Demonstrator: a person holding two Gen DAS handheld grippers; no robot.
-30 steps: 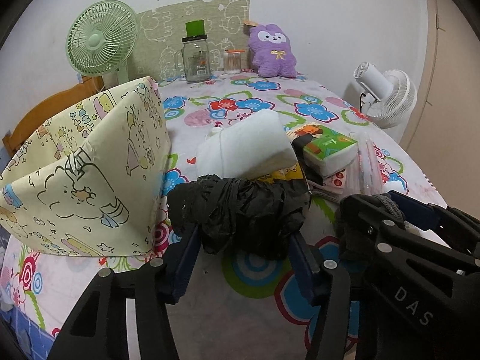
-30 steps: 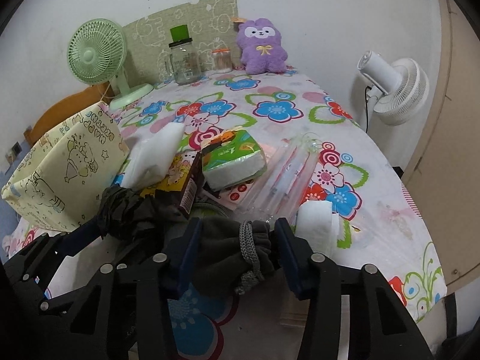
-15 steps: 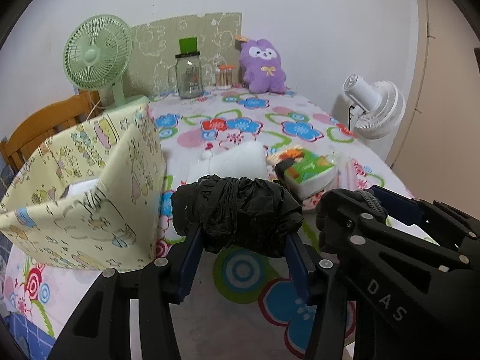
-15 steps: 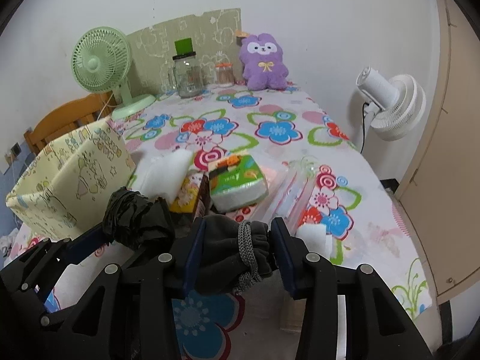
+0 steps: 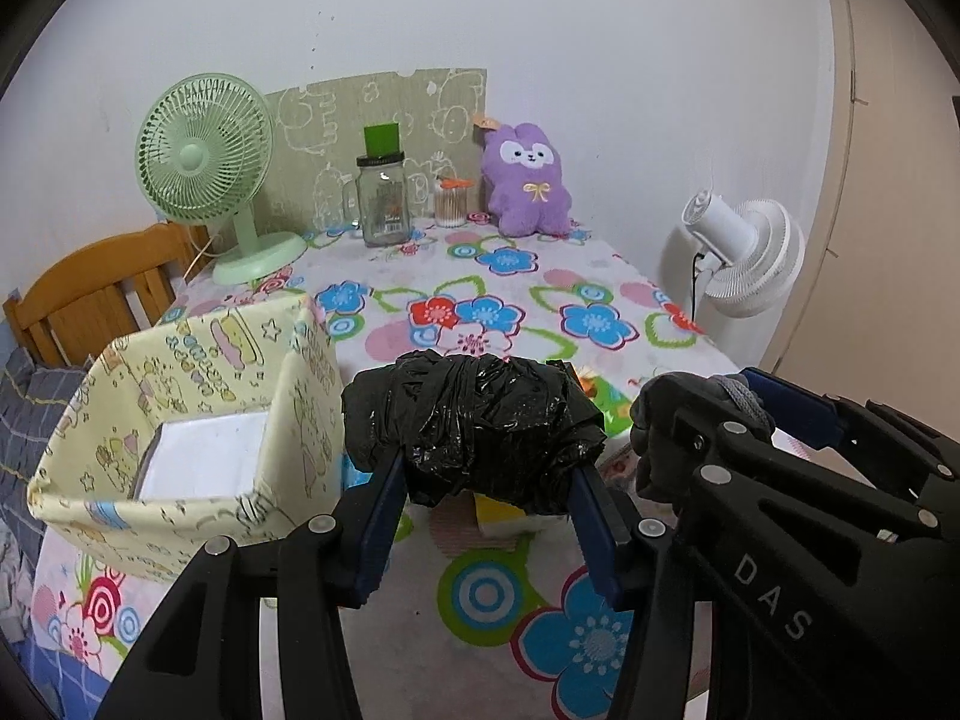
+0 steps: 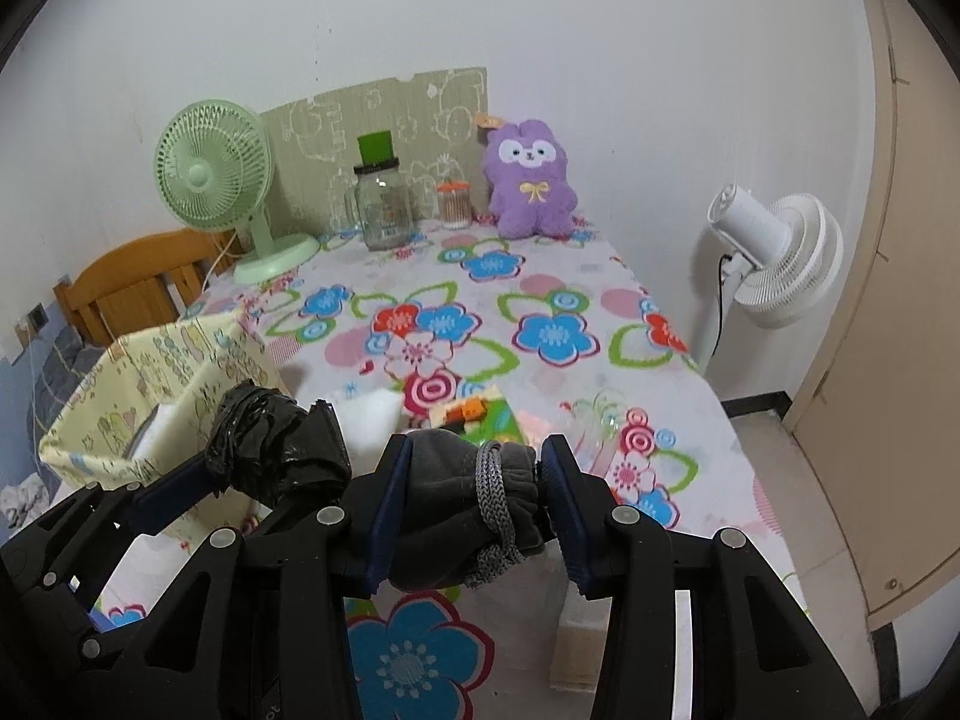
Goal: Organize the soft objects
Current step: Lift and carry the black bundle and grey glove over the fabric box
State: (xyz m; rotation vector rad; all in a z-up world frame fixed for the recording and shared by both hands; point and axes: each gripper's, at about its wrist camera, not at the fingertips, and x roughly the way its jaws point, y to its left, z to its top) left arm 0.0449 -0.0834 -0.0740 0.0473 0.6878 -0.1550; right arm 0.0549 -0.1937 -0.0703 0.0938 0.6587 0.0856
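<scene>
My left gripper (image 5: 486, 468) is shut on a crumpled black plastic bag (image 5: 474, 426), held above the flowered tablecloth. Beside it my right gripper (image 6: 477, 468) is shut on a rolled dark grey cloth pouch (image 6: 456, 498) tied with a grey cord. Each gripper shows in the other's view: the black bag (image 6: 270, 450) at left, the grey pouch (image 5: 678, 402) at right. A yellow cartoon-print fabric box (image 5: 198, 420) stands to the left with a white pack (image 5: 204, 456) inside. A green tissue pack (image 6: 480, 414) and a white soft pack (image 6: 372, 408) lie on the table, partly hidden.
At the back stand a green desk fan (image 5: 204, 162), a glass jar (image 5: 384, 198), a small orange-lidded jar (image 5: 450, 204) and a purple plush toy (image 5: 528, 180). A white fan (image 6: 774, 246) stands off the table's right edge. A wooden chair (image 5: 96, 294) is at left.
Both grippers have risen together with their bundles, so the table items sit lower and farther. The fabric box's inside and its white pack have come into view.
</scene>
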